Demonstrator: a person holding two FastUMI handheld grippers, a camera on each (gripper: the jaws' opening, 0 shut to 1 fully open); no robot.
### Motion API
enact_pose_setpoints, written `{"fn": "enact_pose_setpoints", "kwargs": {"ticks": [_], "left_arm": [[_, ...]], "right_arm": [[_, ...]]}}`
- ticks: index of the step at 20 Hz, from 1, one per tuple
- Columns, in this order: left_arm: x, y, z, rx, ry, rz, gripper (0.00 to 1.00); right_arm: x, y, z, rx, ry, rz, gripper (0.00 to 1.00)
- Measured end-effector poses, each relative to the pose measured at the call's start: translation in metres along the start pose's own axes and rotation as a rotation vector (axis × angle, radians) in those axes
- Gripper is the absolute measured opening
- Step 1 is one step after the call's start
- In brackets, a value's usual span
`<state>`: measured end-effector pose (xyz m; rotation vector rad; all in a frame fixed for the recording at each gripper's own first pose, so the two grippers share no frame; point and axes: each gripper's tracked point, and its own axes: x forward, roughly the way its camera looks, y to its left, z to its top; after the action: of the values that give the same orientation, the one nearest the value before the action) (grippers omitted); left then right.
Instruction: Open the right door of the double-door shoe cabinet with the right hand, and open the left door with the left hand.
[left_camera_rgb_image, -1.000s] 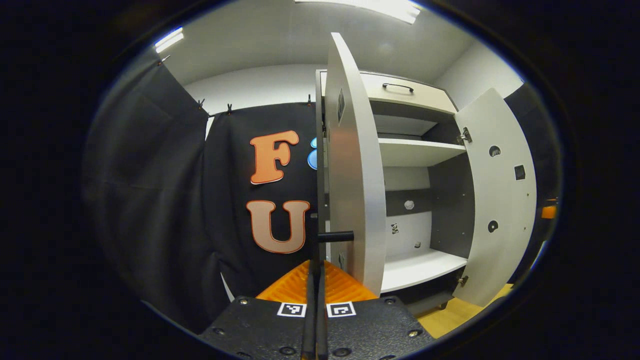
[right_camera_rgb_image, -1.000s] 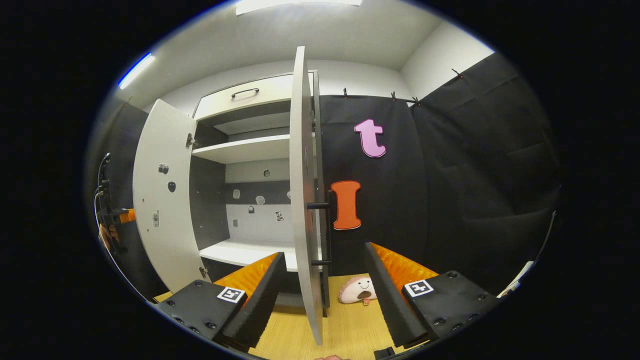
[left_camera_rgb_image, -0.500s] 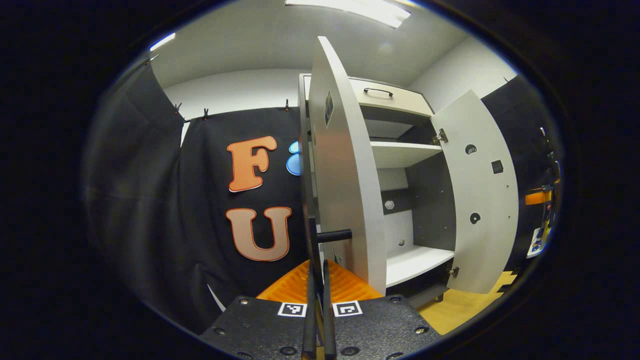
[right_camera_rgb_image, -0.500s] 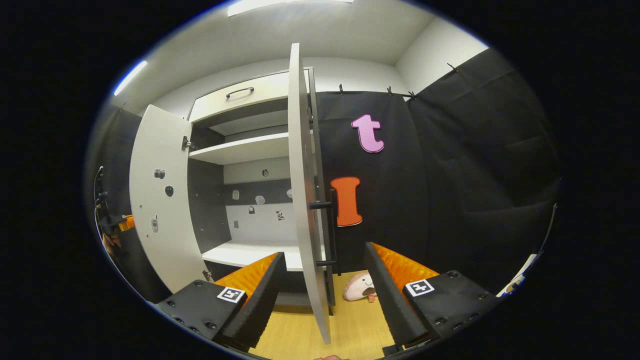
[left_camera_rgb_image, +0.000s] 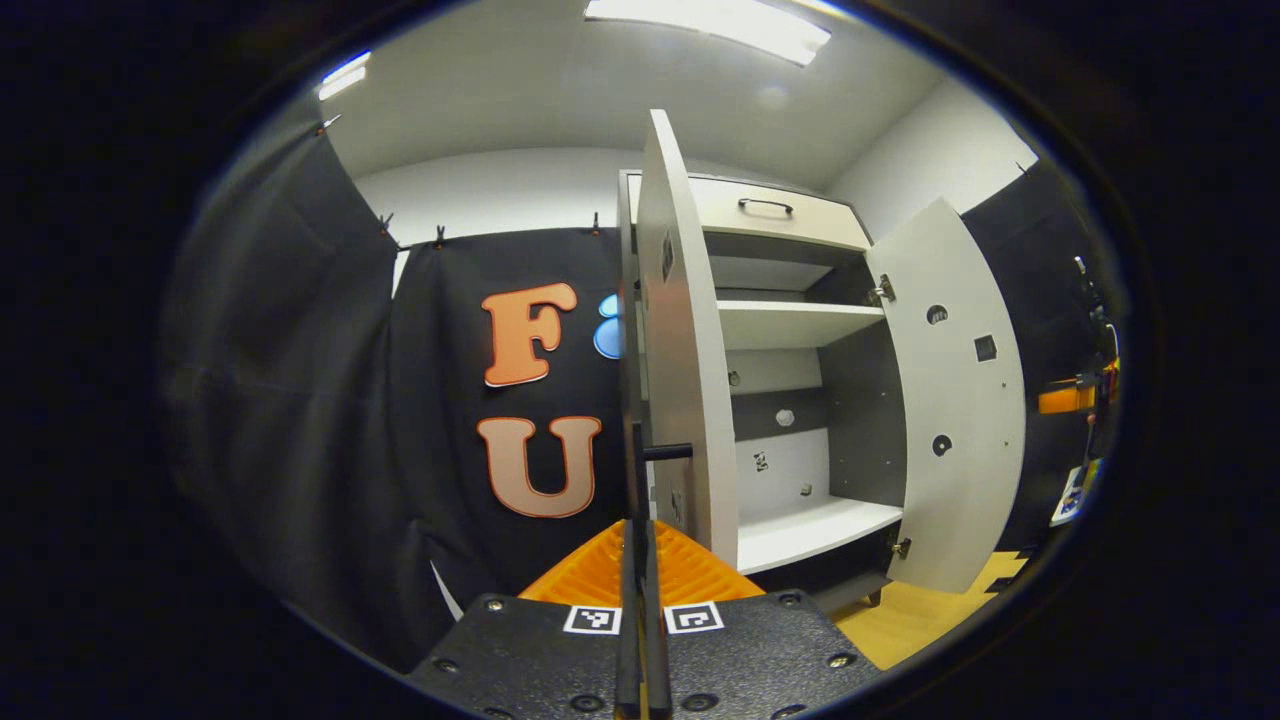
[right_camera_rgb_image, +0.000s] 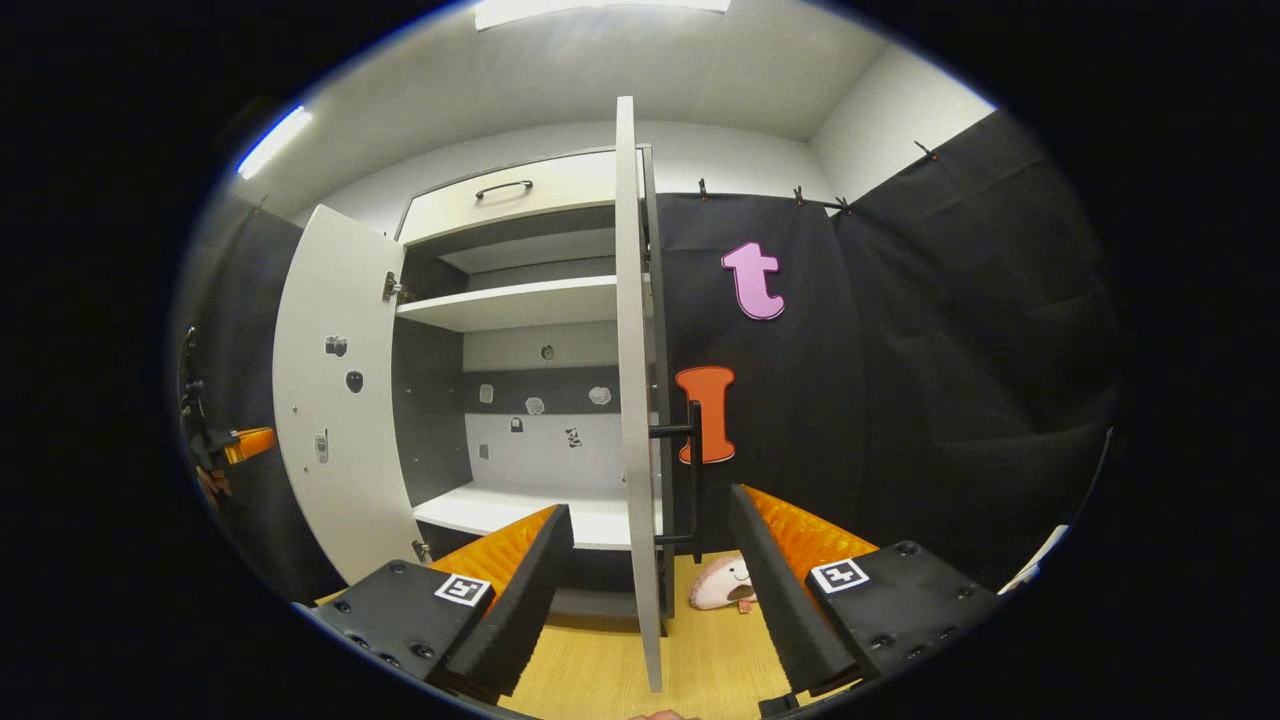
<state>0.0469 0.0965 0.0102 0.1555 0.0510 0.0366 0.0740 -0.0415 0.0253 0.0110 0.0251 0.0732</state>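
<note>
Both doors swung wide: left door (left_camera_rgb_image: 680, 340), right door (right_camera_rgb_image: 628, 380). Left tool (left_camera_rgb_image: 640, 600) pressed together below handle (left_camera_rgb_image: 640, 470); right tool (right_camera_rgb_image: 650, 580) spread apart, straddling door edge.

Both doors stand swung out: left door (left_camera_rgb_image: 680, 350) left of the shelves (left_camera_rgb_image: 790, 322), right door (left_camera_rgb_image: 955, 400) right; plush toy (right_camera_rgb_image: 722, 583) on the floor behind.

Shoe cabinet (right_camera_rgb_image: 520, 210): white shell and shelves. Back panel has a dark grey band between white ones, dotted with small stickers. Side walls inside the cabinet dark grey. Both doors (left_camera_rgb_image: 680, 330) (right_camera_rgb_image: 335, 390) white, door handles (right_camera_rgb_image: 693, 470) black. Floor (right_camera_rgb_image: 600, 680) below the cabinet pale yellow wood grain. Plush toy (right_camera_rgb_image: 722, 583) right of the cabinet's foot: pink and cream.
</note>
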Motion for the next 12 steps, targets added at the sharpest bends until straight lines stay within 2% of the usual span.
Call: {"fn": "enact_pose_setpoints", "kwargs": {"ticks": [1,2,6,9,10,12], "left_arm": [[-0.003,-0.002,0.002,-0.019,-0.003,0.022,0.01],[-0.007,-0.006,0.005,-0.038,-0.010,0.039,0.03],[-0.024,-0.030,0.018,-0.079,-0.033,0.107,0.05],[-0.027,-0.063,0.024,-0.139,-0.045,0.106,0.03],[-0.028,-0.075,0.025,-0.157,-0.041,0.101,0.05],[-0.029,-0.106,0.023,-0.193,-0.027,0.073,0.05]], "right_arm": [[-0.001,-0.005,0.003,-0.015,-0.004,-0.023,0.93],[-0.003,-0.007,0.007,-0.030,-0.007,-0.036,1.00],[-0.008,-0.005,0.011,-0.040,-0.008,-0.011,1.00],[-0.012,-0.005,0.015,-0.031,-0.025,0.023,1.00],[-0.014,-0.006,0.016,-0.030,-0.023,0.032,1.00],[-0.021,-0.006,0.015,-0.027,-0.021,0.060,1.00]]}}
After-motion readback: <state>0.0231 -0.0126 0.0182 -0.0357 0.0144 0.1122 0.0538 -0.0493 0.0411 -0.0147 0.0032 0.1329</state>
